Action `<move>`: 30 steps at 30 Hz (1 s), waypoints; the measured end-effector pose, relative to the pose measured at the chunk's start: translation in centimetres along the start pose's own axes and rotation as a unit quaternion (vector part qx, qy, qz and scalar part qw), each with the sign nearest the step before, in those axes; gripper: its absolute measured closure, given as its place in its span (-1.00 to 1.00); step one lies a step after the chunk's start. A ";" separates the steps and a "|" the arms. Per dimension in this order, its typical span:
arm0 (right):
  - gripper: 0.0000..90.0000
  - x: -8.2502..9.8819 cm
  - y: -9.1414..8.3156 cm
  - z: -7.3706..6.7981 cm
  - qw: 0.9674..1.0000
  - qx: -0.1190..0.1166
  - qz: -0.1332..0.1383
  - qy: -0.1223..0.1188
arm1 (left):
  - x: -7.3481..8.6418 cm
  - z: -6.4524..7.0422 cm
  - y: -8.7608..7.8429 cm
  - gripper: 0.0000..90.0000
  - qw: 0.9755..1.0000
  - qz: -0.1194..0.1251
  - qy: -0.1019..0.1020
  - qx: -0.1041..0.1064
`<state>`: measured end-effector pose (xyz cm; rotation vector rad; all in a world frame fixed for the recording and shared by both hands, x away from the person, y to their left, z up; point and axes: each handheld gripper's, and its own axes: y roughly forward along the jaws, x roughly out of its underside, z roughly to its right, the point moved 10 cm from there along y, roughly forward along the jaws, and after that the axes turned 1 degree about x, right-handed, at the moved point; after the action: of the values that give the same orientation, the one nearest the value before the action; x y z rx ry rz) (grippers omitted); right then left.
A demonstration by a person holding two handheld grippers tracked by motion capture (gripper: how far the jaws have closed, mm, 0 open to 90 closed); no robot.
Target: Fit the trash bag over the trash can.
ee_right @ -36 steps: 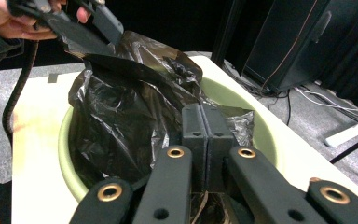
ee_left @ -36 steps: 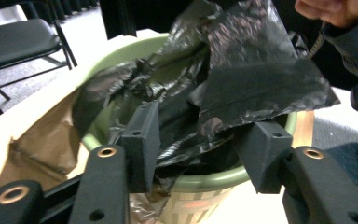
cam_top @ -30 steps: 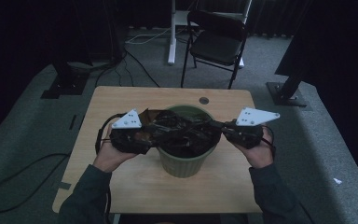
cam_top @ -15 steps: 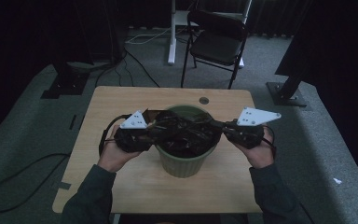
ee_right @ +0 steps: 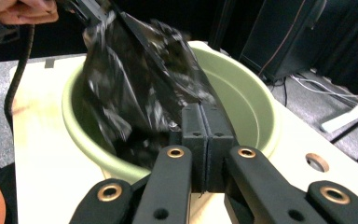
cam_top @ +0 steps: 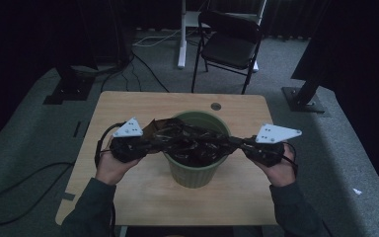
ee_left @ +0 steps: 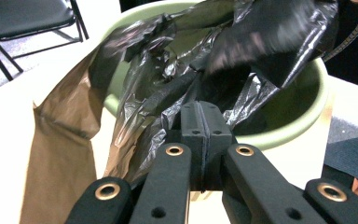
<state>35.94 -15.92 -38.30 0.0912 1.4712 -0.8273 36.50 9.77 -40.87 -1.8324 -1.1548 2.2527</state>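
Note:
A pale green bin (cam_top: 197,170) stands in the middle of the wooden table. A crumpled black plastic bag (cam_top: 192,140) is stretched across its mouth between my two grippers. My left gripper (cam_top: 150,144) is at the bin's left rim; its jaws have just been closing and are now shut on the bag's left edge (ee_left: 168,116). A thin, brownish flap of the bag (ee_left: 65,140) hangs beside it. My right gripper (cam_top: 237,143) is at the right rim, shut on the bag's other edge (ee_right: 135,70) over the bin (ee_right: 247,93).
The table (cam_top: 128,197) has bare wood in front of and behind the bin, and a small round hole (cam_top: 215,106) near its far edge. A black folding chair (cam_top: 229,47) stands beyond the table. Cables and stand bases lie on the grey floor.
The left gripper's jaws have closed onto the bag's left edge. Both hands have stayed almost in place, and the right gripper's grip is unchanged.

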 end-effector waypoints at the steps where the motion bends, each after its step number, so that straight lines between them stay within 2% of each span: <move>1: 0.99 0.3 -0.2 0.1 1.000 0.001 -0.002 0.003 | 0.2 -0.1 -0.1 0.99 1.000 0.000 -0.002 0.001; 11: 0.99 3.0 -1.4 1.1 0.999 0.015 -0.017 0.024 | 1.5 -0.6 -0.6 0.99 1.000 -0.004 -0.014 -0.008; 21: 0.99 4.2 -2.3 2.1 0.999 0.027 -0.021 0.040 | 2.0 -1.4 -0.8 0.99 0.999 -0.004 -0.028 -0.020; 27: 0.94 3.9 -2.0 1.8 0.999 0.014 -0.021 0.038 | 1.4 -0.7 -0.6 0.97 1.000 -0.002 -0.015 -0.016; 30: 0.68 3.1 -1.9 1.0 0.999 -0.012 -0.013 0.032 | 1.0 -0.5 -0.5 0.95 1.000 -0.001 -0.008 -0.016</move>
<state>35.43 -19.13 -40.09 0.0811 1.5446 -0.8332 36.36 10.84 -41.42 -1.8272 -1.2011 2.2643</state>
